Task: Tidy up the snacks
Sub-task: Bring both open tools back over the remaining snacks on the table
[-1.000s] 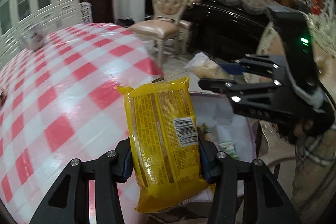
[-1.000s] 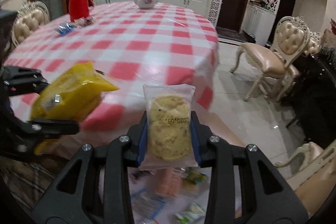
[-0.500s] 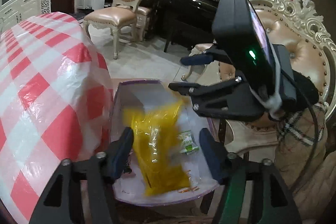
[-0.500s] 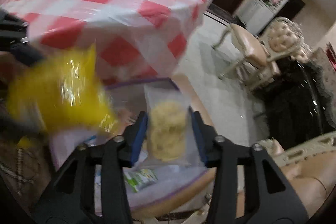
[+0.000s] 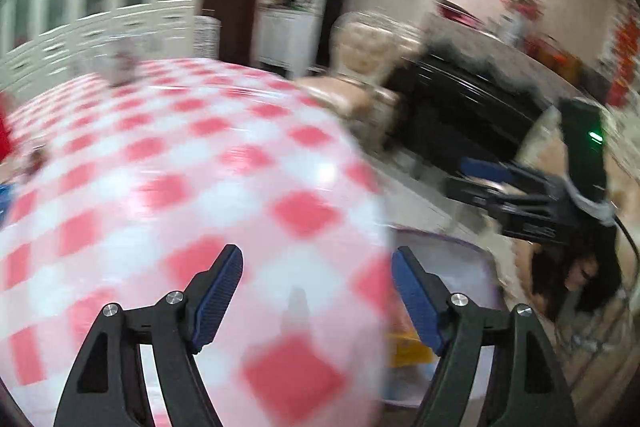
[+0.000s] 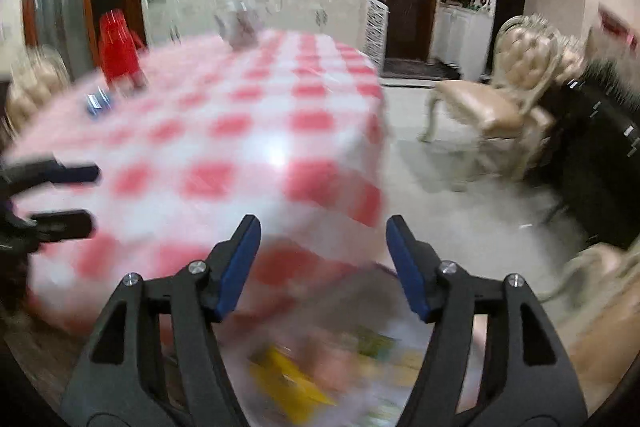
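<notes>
Yellow snack packet [image 6: 288, 379] lies blurred in the purple-rimmed bin [image 5: 448, 239] beside the checked table [image 5: 168, 163]; only the right view shows other packets. Left gripper [image 5: 316, 291] and right gripper [image 6: 322, 263]: jaws opening, nothing between them.
</notes>
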A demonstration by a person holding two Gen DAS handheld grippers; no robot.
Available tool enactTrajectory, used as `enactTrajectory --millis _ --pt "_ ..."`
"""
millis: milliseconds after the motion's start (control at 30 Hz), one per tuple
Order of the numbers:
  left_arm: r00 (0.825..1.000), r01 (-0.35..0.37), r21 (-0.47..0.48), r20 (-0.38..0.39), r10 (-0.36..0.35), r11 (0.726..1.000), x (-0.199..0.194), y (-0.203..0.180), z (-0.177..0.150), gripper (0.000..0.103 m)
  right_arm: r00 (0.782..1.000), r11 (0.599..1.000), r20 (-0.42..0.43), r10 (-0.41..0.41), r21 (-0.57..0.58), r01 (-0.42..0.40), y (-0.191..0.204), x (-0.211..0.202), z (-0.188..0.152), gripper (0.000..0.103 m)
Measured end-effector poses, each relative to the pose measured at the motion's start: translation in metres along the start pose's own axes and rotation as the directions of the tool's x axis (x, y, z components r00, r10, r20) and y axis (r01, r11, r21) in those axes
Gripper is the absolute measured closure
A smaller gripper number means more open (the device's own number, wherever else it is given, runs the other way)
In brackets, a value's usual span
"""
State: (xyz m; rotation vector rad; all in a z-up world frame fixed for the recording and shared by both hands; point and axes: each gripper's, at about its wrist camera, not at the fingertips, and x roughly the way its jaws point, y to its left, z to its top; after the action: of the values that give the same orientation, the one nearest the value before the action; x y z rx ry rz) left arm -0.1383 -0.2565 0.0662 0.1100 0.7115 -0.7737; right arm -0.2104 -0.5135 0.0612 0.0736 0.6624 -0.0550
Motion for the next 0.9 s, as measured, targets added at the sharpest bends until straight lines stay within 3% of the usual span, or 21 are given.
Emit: enactTrajectory --millis 133,300,433,500,533,600,700,800,900 --pt "0.986 -0.167 -0.121 -0.018 0.166 0.979 -0.012 0.068 -0.002 0.021 0.993 0.992 -0.001 0.119 0.036 -0.119 0.043 0.028 0.025 0.03" --pt "0.948 -0.316 -0.275 -0.121 0.293 0.908 -0.029 0.168 -0.021 0.021 0.979 0.979 -0.044 0.2 -0.04 -0.201 0.116 0.074 0.054 0.027" --pt "0.899 -0.436 -0.41 -0.159 0.408 0.801 -0.039 0.254 -0.026 0.021 0.952 0.949 -0.097 0.29 -0.098 -0.299 0.176 0.122 0.073 0.025" --pt "0.862 -0.5 -0.487 -0.198 0.467 0.716 -0.043 0.298 -0.024 0.02 0.934 0.931 -0.15 0.324 -0.125 -0.343 0.207 0.148 0.081 0.025" --pt "0.858 -0.502 -0.528 -0.204 0.472 0.685 -0.044 0.315 -0.023 0.02 0.927 0.922 -0.179 0.33 -0.149 -0.357 0.226 0.165 0.088 0.025" --pt "0.872 -0.462 -0.636 -0.2 0.446 0.619 -0.039 0.353 -0.018 0.02 0.925 0.916 -0.205 0.321 -0.181 -0.358 0.252 0.187 0.096 0.025" --pt "0.88 -0.417 -0.726 -0.171 0.444 0.547 -0.03 0.385 -0.011 0.02 0.92 0.909 -0.203 0.335 -0.187 -0.372 0.28 0.21 0.108 0.025" --pt "0.868 -0.435 -0.74 -0.192 0.459 0.513 -0.015 0.411 -0.003 0.02 0.9 0.9 -0.206 0.383 -0.136 -0.414 0.297 0.229 0.118 0.025" --pt "0.874 -0.418 -0.756 -0.183 0.451 0.503 -0.002 0.433 0.007 0.02 0.893 0.893 -0.217 0.395 -0.139 -0.428 0.308 0.241 0.128 0.025"
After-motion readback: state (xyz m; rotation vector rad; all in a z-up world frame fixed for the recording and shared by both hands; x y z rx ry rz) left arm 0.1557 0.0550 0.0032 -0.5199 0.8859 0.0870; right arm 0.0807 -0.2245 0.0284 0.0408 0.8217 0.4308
